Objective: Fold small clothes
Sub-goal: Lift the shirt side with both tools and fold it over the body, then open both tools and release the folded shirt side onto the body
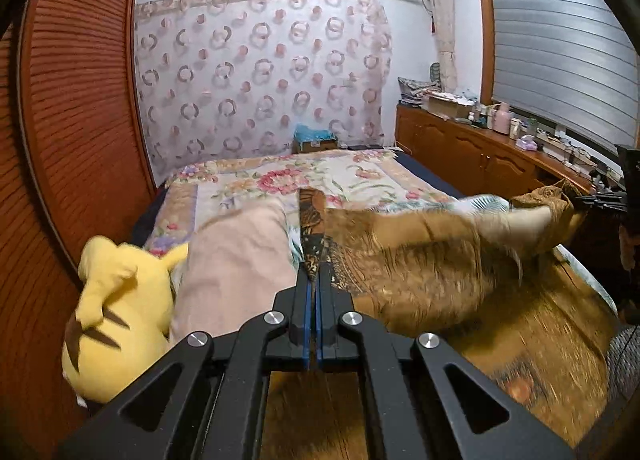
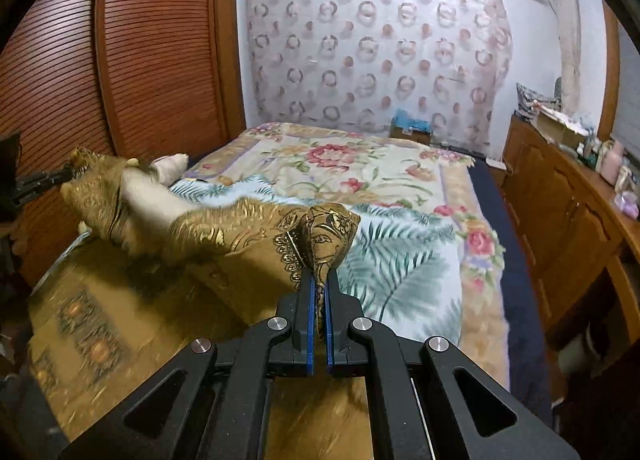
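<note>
A small brown garment (image 1: 420, 260) with a gold pattern and a pale inner side hangs stretched between my two grippers, above the bed. In the left wrist view my left gripper (image 1: 314, 274) is shut on one dark patterned corner of it. The garment runs off to the right, where my right gripper (image 1: 588, 202) holds the other end. The right wrist view has my right gripper (image 2: 319, 280) shut on a bunched gold-patterned corner of the garment (image 2: 240, 228). The left gripper (image 2: 60, 176) pinches the far end at the left edge. The cloth is blurred by motion.
The bed (image 2: 400, 180) carries a floral blanket, a palm-leaf cloth (image 2: 400, 260) and a brown patterned cover (image 1: 520, 340) at the near end. A yellow plush toy (image 1: 120, 308) and a pink cloth (image 1: 236, 260) lie on the left. Louvred wardrobe doors (image 1: 80, 120) stand left, and a cluttered wooden sideboard (image 1: 480, 156) stands right.
</note>
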